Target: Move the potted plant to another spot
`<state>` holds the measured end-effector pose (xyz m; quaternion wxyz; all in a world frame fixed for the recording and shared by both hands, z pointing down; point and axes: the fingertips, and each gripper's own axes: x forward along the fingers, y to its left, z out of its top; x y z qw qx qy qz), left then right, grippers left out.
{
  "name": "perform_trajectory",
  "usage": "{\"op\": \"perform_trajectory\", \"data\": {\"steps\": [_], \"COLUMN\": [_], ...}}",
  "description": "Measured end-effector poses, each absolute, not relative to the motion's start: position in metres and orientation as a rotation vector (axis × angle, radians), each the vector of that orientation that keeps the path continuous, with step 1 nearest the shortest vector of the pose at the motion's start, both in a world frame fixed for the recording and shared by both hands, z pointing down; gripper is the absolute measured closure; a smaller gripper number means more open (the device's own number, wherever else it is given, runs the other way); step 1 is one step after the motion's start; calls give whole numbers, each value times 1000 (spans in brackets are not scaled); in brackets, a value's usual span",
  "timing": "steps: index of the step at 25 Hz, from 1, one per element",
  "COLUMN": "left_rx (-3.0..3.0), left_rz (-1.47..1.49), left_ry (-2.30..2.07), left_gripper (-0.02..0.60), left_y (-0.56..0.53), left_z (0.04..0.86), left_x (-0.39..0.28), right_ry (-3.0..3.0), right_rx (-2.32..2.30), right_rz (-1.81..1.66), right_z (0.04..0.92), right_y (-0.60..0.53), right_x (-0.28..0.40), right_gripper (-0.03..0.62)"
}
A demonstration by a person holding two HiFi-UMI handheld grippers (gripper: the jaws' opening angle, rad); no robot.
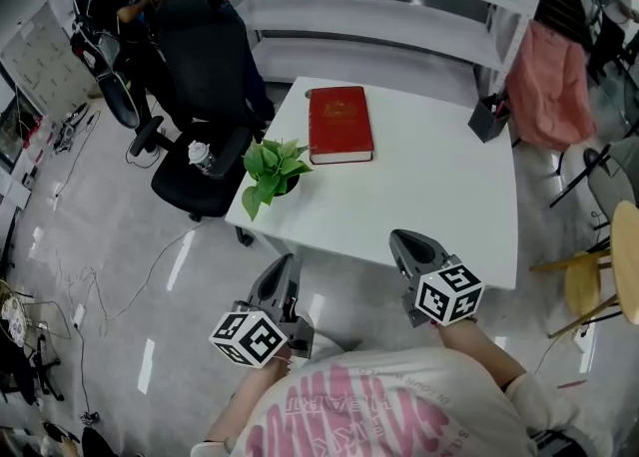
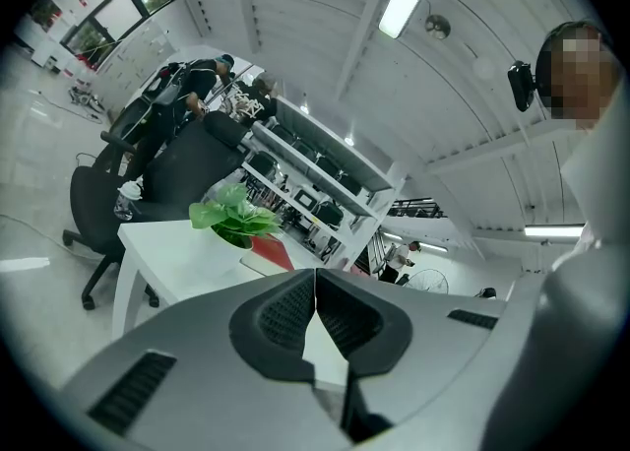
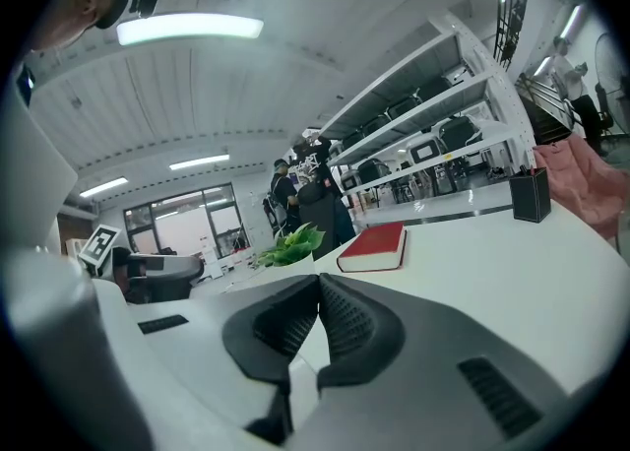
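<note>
A small potted plant (image 1: 272, 172) with green leaves in a white pot stands near the left edge of the white table (image 1: 429, 196). It also shows in the left gripper view, the plant (image 2: 232, 215), and in the right gripper view, the plant (image 3: 290, 244). My left gripper (image 1: 283, 267) hovers off the table's front edge, below the plant, shut with nothing in it. My right gripper (image 1: 407, 241) sits over the table's front edge, well right of the plant, shut and empty. Both sets of jaws meet at the tips (image 2: 315, 272) (image 3: 318, 279).
A red book (image 1: 339, 124) lies on the table just behind and right of the plant. A black pen holder (image 1: 489, 116) stands at the far right corner. A black office chair (image 1: 205, 136) with a bottle (image 1: 200, 156) on its seat is left of the table. Shelves stand behind; wooden stools are at right.
</note>
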<state>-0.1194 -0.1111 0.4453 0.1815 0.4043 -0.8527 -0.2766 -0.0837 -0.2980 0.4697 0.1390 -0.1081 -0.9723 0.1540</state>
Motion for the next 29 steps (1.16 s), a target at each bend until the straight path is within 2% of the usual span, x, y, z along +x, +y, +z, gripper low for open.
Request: {"op": "perform_trajectory", "data": {"steps": [29], "left_rx": [1153], "left_rz": [-767], "left_ry": [-2414], "left_gripper": [557], "left_y": [-120], "left_z": [438], "left_x": [-123], "right_ry": [-2810], "right_rx": [-352], "right_rz": [391], "right_z": [468], "right_y": [-301], "right_x": [-82], "right_gripper": [580]}}
